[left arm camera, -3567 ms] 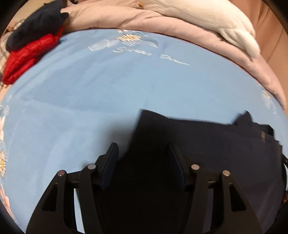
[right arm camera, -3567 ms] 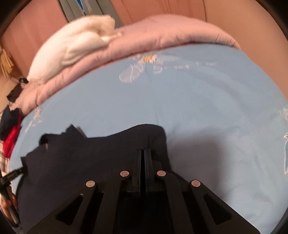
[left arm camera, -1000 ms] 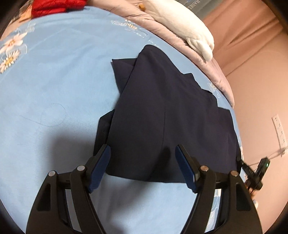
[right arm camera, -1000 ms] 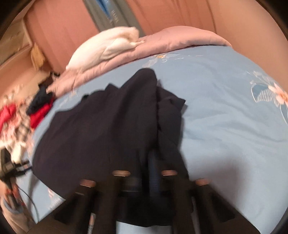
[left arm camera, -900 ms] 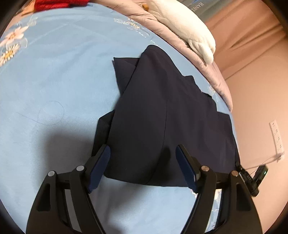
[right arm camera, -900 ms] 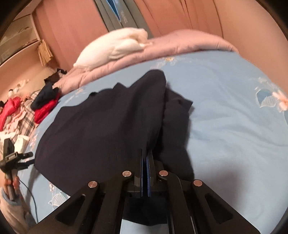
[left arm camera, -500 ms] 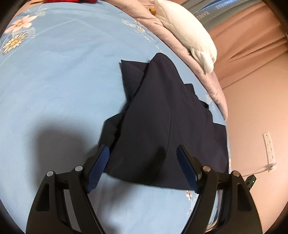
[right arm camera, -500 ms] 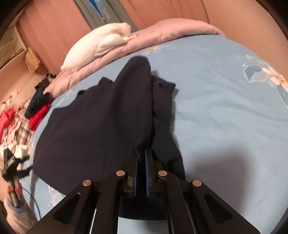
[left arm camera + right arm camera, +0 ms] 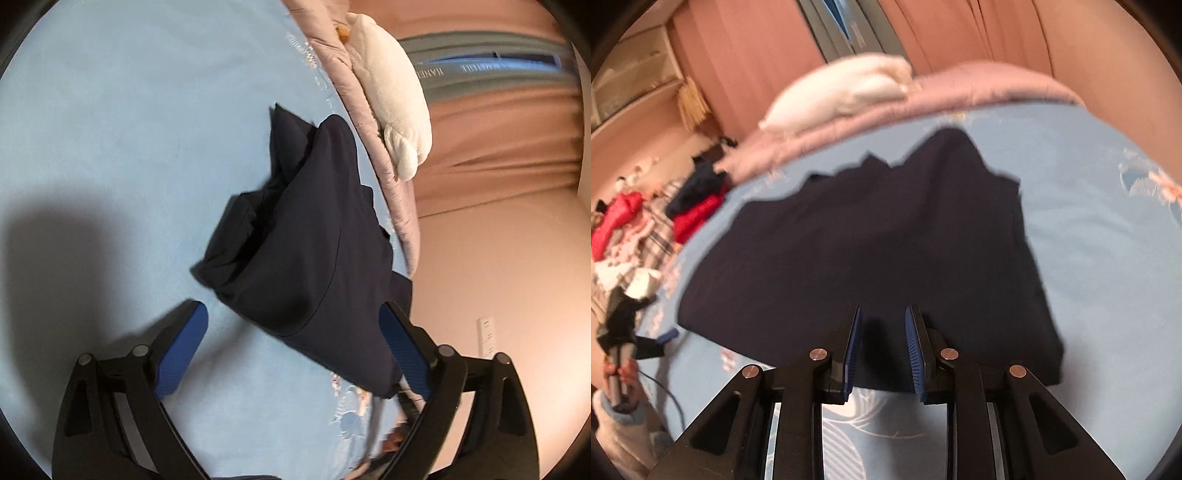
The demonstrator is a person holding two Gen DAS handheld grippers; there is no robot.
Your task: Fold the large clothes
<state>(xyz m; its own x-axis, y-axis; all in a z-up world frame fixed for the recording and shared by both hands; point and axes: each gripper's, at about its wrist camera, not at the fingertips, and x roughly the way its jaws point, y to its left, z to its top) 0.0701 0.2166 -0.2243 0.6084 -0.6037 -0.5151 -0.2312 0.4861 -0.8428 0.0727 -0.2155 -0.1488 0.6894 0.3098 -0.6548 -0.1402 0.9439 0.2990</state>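
The bed [image 9: 1100, 236] carries the dark garment [image 9: 886, 236], folded and lying centrally. Let both tools release fully before lifting away. The left tool [image 9: 291, 325] is spreading wide, empty; the right tool [image 9: 882, 314] at 6 o'clock is parting, cloth beneath, unpinched.

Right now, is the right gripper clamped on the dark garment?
No: the right gripper has its jaws opening, pads clear of the dark garment.
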